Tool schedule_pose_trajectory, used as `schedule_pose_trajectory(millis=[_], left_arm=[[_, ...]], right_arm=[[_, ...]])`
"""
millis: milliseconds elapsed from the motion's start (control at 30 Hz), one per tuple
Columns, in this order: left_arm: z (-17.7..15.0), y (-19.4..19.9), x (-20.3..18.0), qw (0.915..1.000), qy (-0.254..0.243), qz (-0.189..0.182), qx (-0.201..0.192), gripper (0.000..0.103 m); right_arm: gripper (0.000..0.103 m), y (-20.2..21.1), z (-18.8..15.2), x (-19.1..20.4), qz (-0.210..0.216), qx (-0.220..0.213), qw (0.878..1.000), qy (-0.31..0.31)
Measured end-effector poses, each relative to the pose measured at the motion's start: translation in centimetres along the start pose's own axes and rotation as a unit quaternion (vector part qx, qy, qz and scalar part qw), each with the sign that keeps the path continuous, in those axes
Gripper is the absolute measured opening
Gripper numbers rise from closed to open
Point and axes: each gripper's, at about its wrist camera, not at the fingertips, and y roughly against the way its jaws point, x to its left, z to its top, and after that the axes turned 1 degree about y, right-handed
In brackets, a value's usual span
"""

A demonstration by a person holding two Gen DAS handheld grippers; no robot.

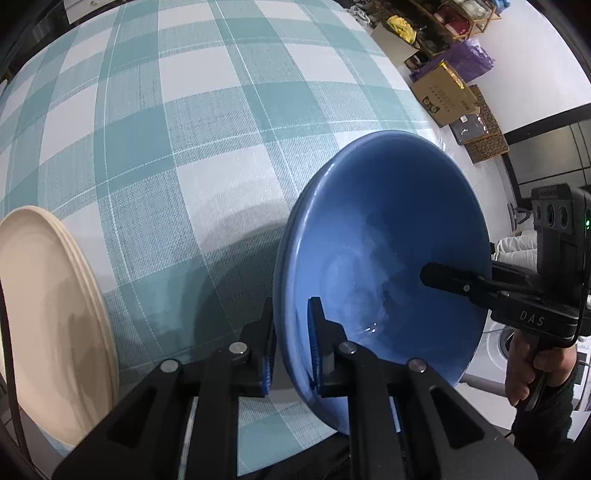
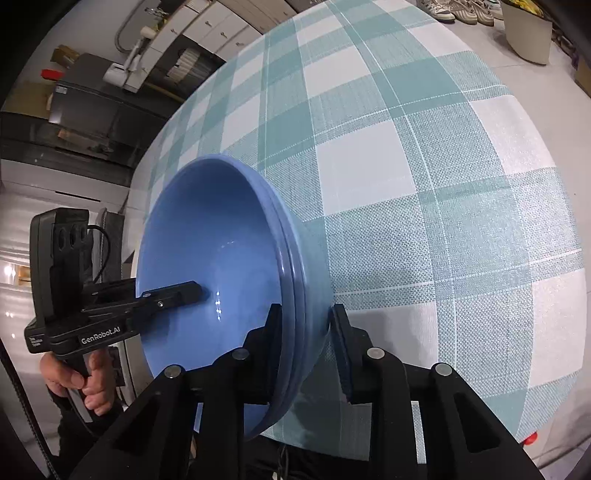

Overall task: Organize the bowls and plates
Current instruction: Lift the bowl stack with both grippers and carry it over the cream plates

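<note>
A stack of blue bowls (image 1: 384, 258) is held over the checked tablecloth (image 1: 177, 122), gripped on both sides. My left gripper (image 1: 291, 343) is shut on the near rim, one finger inside and one outside. My right gripper (image 2: 306, 339) straddles the opposite rim of the blue bowls (image 2: 207, 266), its jaws close around the wall. Each gripper shows in the other's view, reaching over the rim: the right (image 1: 458, 284) and the left (image 2: 173, 295). A stack of cream plates (image 1: 48, 317) lies at the left edge of the left wrist view.
The table edge runs behind the bowls, with cardboard boxes (image 1: 443, 92) and a purple bag on the floor beyond. Cabinets (image 2: 92, 110) stand past the table's far side in the right wrist view. Shoes (image 2: 461, 11) line the floor.
</note>
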Motion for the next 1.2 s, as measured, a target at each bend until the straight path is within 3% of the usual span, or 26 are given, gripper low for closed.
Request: schedule_pose_trajectory(millis=[433,533,700,867,1200], left_arm=[[-0.3,0.7,0.7,0.9999,0.008,0.007,0.000,0.012],[-0.7,0.8,0.4,0.9996,-0.007,0.026,-0.003,0.012],[-1.0,0.6,-1.0,0.9947,-0.053,0.088,0.001,0.012],[-0.7,0.7,-1.0,0.9938,-0.057,0.093,0.022,0.012],[-1.0,0.7,-1.2,0.9926,-0.062,0.101,0.025,0.014]], right_arm=[[0.020,-1.2,1.5,1.5,-0.034,0.026,0.999,0.025],[0.018,-1.3,1.6,2.5,-0.060,0.030,0.996,0.052],[0.016,-1.8,1.7,4.7,-0.111,0.047,0.987,0.109],[0.012,-2.4,2.1,5.4,-0.146,0.061,0.978,0.134],[0.012,-2.6,2.6,6.3,-0.164,0.057,0.971,0.164]])
